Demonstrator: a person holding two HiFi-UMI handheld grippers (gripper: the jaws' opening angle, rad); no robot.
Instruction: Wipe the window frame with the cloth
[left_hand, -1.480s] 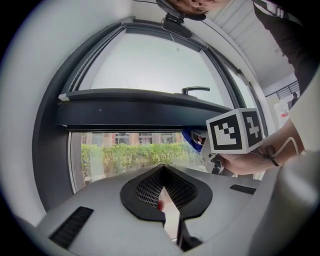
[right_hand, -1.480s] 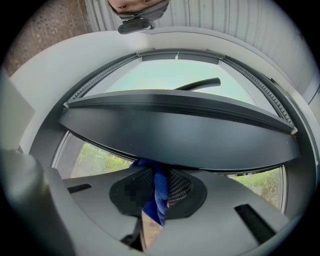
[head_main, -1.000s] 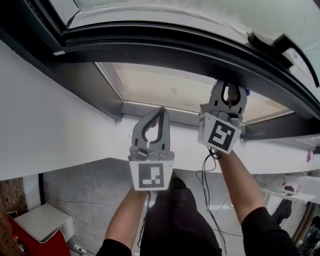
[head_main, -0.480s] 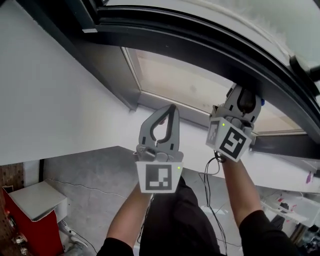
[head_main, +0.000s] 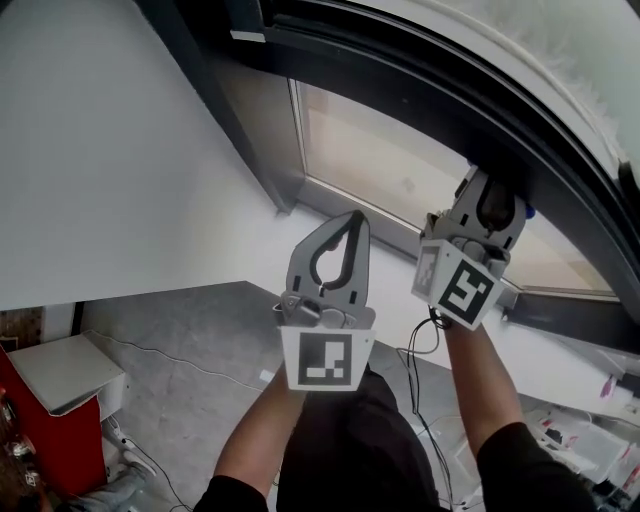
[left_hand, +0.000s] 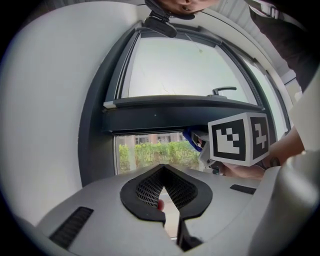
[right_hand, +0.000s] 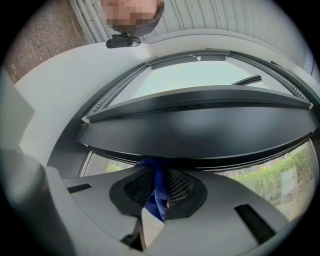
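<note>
The right hand-held gripper has its jaws pinched tight on a blue cloth. The bunched top of that cloth presses against the underside of the dark window frame, on the lower rail of a sash that appears to stand open. Only a narrow fold sits between the jaws. The likeliest trouble is therefore that friction along the rail drags the cloth out of the pinch. It could also roll the cloth aside, so that the bare jaw tips scrape the frame instead. Pushing up too hard might also swing the sash, if it is indeed loose on its hinges. The left hand-held gripper has its jaws closed on nothing and hovers near the right one, below the rail. A sideways stroke toward it could knock the two together.
</note>
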